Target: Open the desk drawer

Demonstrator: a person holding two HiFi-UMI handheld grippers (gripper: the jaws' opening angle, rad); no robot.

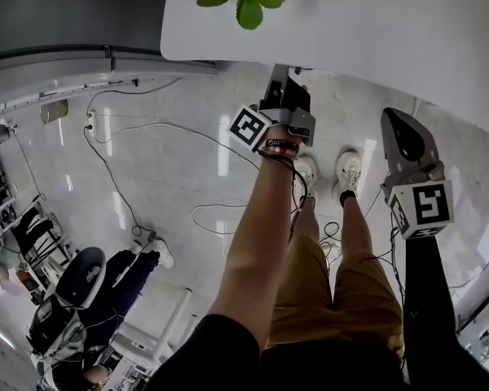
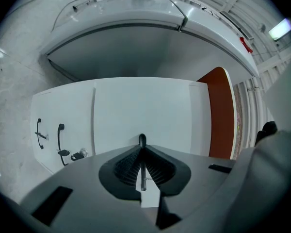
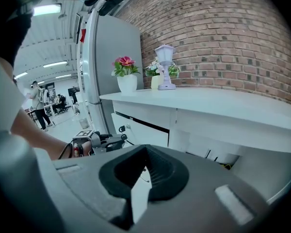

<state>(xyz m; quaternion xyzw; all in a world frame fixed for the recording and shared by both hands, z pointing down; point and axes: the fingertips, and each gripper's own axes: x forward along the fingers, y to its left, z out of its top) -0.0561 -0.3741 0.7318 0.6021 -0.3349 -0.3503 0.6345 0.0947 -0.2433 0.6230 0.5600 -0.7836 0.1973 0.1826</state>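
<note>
L gripper (image 1: 282, 73) on drawer handle (image 2: 141, 140)

Smooth matt desk (image 3: 223, 108), rough brick wall (image 3: 223, 42)

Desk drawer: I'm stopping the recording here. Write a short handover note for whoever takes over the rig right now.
Left gripper: jaws closed on a thin black drawer handle on the white drawer front, just under the desk top.
Right gripper: jaws together, empty, held clear of the desk.
Done: handle gripped; whether the drawer has started out I cannot tell.
Left to do: pull the handle straight back until the drawer is open, then let go.
</note>
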